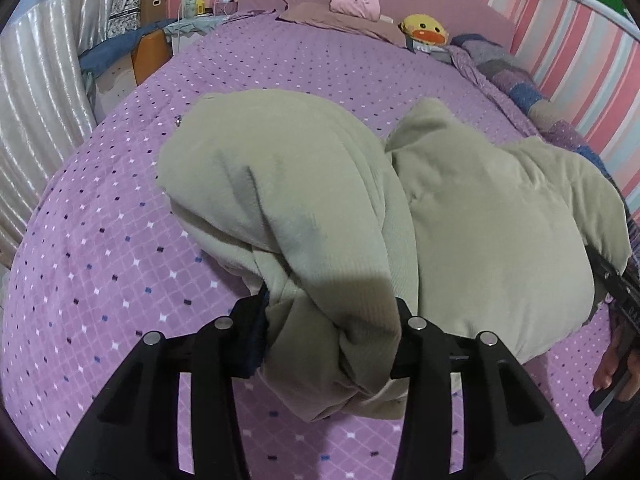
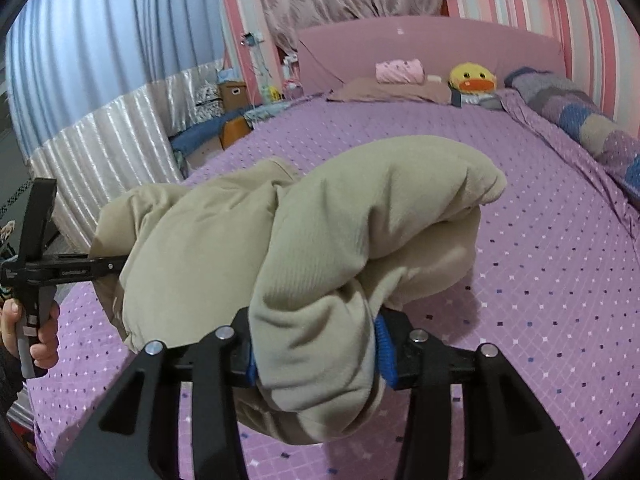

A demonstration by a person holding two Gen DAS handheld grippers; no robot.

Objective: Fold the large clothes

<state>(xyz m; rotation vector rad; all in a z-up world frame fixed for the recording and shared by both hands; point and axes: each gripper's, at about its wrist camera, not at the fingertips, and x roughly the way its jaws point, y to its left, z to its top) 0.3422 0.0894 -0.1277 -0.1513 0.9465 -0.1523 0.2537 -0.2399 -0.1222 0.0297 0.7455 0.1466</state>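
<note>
A bulky beige padded jacket (image 1: pixel 460 216) is bunched and held up over the purple dotted bedspread (image 1: pixel 100 260). My left gripper (image 1: pixel 330 336) is shut on a thick fold of the jacket near its near edge. My right gripper (image 2: pixel 314 354) is shut on another thick fold of the same jacket (image 2: pixel 340 216). In the left wrist view the right gripper's body shows at the far right edge (image 1: pixel 616 292). In the right wrist view the left gripper's body shows at the far left (image 2: pixel 36 268), with a hand on its handle. Both sets of fingertips are buried in fabric.
At the head of the bed lie a pink folded cloth (image 2: pixel 400 70), a yellow duck plush (image 2: pixel 472 78) and a mauve pillow (image 2: pixel 384 92). A patchwork quilt (image 2: pixel 592 128) runs along the right side by the striped wall. Curtains and boxes stand beyond the left edge.
</note>
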